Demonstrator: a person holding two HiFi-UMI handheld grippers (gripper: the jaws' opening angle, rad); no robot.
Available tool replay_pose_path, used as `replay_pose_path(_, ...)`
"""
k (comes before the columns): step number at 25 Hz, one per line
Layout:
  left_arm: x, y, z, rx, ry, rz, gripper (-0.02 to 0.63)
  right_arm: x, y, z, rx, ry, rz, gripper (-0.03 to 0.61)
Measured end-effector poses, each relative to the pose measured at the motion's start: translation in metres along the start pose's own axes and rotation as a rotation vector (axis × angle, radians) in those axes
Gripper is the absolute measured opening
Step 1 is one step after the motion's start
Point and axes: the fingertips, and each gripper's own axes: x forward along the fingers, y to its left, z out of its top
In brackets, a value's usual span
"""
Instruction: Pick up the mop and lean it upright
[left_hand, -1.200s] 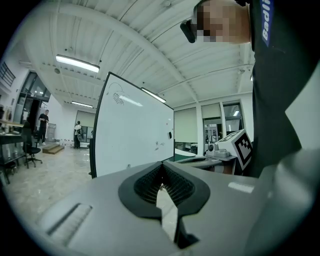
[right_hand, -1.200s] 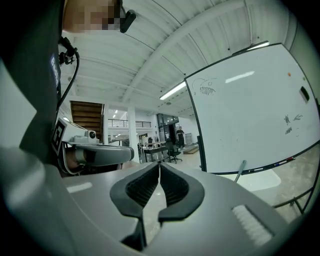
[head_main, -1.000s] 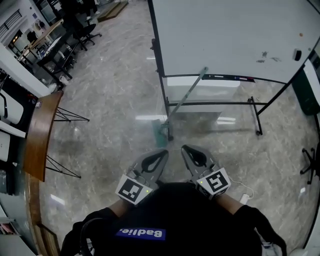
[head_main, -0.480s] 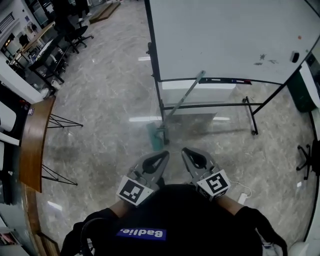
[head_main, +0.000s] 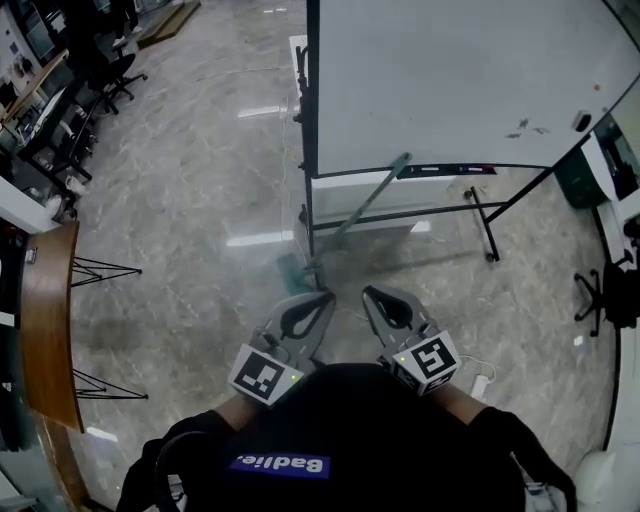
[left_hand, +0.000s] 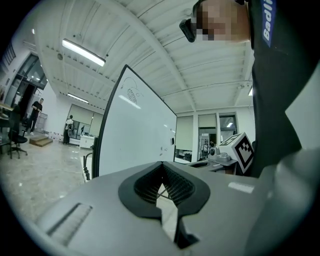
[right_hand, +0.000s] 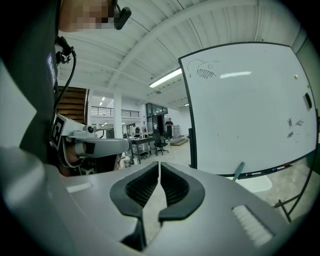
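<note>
The mop (head_main: 350, 215) leans with its teal handle against the lower rail of the wheeled whiteboard (head_main: 450, 80), its head (head_main: 291, 271) on the floor by the stand's left post. The handle's top (right_hand: 239, 170) shows in the right gripper view against the whiteboard (right_hand: 245, 110). My left gripper (head_main: 325, 298) and right gripper (head_main: 370, 294) are held side by side in front of my body, a short way from the mop head. Both are shut and empty: the left gripper (left_hand: 161, 164) and the right gripper (right_hand: 159, 163) each have their tips together. Neither touches the mop.
A curved wooden table (head_main: 45, 320) stands at the left. Office chairs and desks (head_main: 110, 75) fill the far left corner, and another chair (head_main: 605, 300) stands at the right. A white power strip (head_main: 480, 385) lies on the floor near my right side. The whiteboard's right leg (head_main: 482, 225) splays out.
Both grippers, still shut and side by side, have come a little nearer to the whiteboard and the mop. The mop has stayed leaning where it was.
</note>
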Motion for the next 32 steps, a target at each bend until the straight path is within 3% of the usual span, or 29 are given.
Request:
replay_pose_path(8,-0.014,0.064,0.007,-0.024,-0.010,-0.028,0.020,0.058,0.007,0.013,0.022,0.000,-0.072,0.028)
replay_pose_path(17,-0.001,0.091,-0.002,-0.052,0.028,-0.016,0.020,0.077,-0.022,0.008,0.060,0.019,-0.112,0.032)
replay_pose_path(32,0.060,0.092,0.004,-0.003,0.068,0.105,0.020,0.095,-0.111,0.008,0.084,0.026,-0.023,0.047)
